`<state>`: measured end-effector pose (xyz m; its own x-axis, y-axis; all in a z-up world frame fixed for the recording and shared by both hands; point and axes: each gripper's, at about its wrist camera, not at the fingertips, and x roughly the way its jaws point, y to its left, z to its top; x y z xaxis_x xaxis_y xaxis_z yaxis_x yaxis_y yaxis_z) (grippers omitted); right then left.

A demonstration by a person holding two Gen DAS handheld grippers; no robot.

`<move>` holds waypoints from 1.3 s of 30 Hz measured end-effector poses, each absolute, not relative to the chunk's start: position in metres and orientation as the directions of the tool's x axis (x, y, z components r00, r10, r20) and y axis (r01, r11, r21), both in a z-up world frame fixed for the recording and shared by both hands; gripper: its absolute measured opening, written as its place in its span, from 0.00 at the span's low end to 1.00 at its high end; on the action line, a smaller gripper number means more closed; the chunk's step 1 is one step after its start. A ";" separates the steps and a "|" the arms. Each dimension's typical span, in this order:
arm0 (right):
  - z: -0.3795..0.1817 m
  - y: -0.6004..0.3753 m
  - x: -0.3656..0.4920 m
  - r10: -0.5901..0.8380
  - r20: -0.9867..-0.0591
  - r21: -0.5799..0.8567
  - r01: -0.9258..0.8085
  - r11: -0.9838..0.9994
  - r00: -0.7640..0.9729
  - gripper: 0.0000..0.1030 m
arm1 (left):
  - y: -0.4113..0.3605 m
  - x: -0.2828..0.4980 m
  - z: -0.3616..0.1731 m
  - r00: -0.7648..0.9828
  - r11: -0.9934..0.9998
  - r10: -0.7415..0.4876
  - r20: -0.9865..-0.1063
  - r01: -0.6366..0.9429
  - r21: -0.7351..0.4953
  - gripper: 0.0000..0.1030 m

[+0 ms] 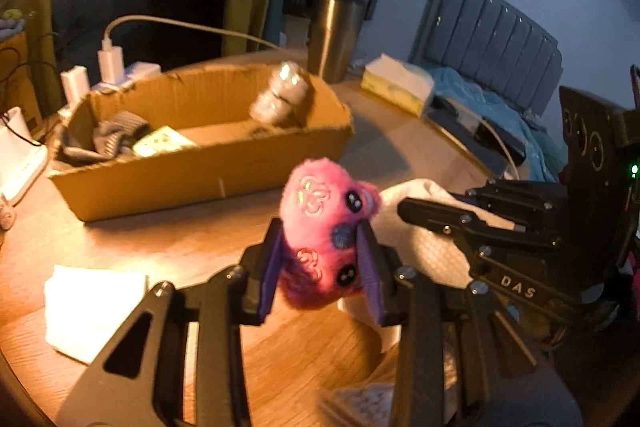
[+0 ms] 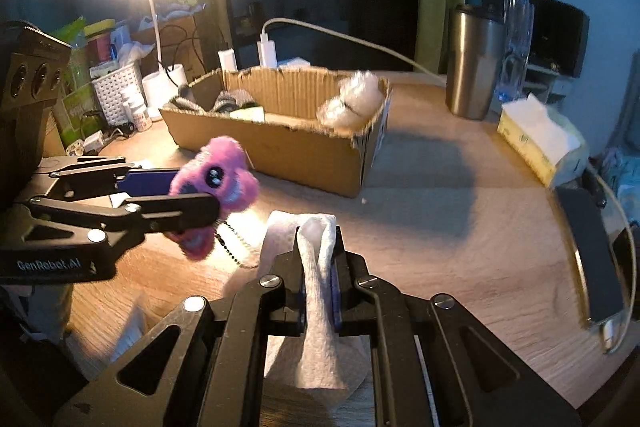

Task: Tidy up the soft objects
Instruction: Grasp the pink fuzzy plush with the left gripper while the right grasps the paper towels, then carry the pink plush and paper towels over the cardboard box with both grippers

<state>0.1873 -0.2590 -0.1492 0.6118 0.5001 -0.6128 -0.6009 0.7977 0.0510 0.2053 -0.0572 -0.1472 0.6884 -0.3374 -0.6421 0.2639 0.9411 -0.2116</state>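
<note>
Fingers (image 1: 370, 263) of the left gripper (image 1: 320, 267) are pinching a pink plush (image 1: 320, 223), right gripper (image 2: 320, 267) is clamping a white cloth (image 2: 316, 267); I'm holding both near the cardboard box (image 1: 208, 163), already partly filled, neither item boxed yet.

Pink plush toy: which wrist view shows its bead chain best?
Right wrist: the bead chain hangs below the pink plush toy clamped in the left gripper. Left wrist shows the toy's face, no chain.

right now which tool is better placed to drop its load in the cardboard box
Left, probably. Its tool grips the pink plush nearer the cardboard box; the right tool, pinching white cloth, sits further back.
</note>
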 end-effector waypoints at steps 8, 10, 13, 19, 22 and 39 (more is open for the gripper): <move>-0.121 -0.253 0.182 0.493 -0.570 0.006 -0.597 0.803 0.658 0.09 | -0.031 0.187 -0.123 0.756 0.950 -0.311 -0.576 0.219 -0.224 0.35; -0.114 -0.250 0.182 0.494 -0.557 0.000 -0.595 0.803 0.667 0.09 | -0.025 0.184 -0.117 0.771 0.951 -0.304 -0.560 0.208 -0.229 0.35; -0.104 -0.246 0.181 0.496 -0.540 -0.015 -0.597 0.802 0.680 0.09 | -0.014 0.178 -0.108 0.798 0.955 -0.285 -0.531 0.190 -0.227 0.35; -0.084 -0.236 0.178 0.495 -0.511 -0.048 -0.598 0.800 0.703 0.09 | 0.003 0.168 -0.091 0.848 0.964 -0.244 -0.471 0.159 -0.214 0.35; -0.073 -0.231 0.176 0.494 -0.492 -0.064 -0.595 0.801 0.717 0.09 | 0.008 0.164 -0.083 0.867 0.968 -0.228 -0.443 0.151 -0.202 0.35; -0.022 -0.213 0.184 0.499 -0.371 -0.114 -0.572 0.812 0.783 0.09 | 0.045 0.157 -0.040 0.944 0.977 -0.150 -0.294 0.096 -0.192 0.35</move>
<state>0.1839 -0.2130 -0.0224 0.7830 0.4991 -0.3713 -0.5720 0.8122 -0.1144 0.1573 0.0446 -0.0400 0.9439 -0.1501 -0.2940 0.0956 0.9768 -0.1916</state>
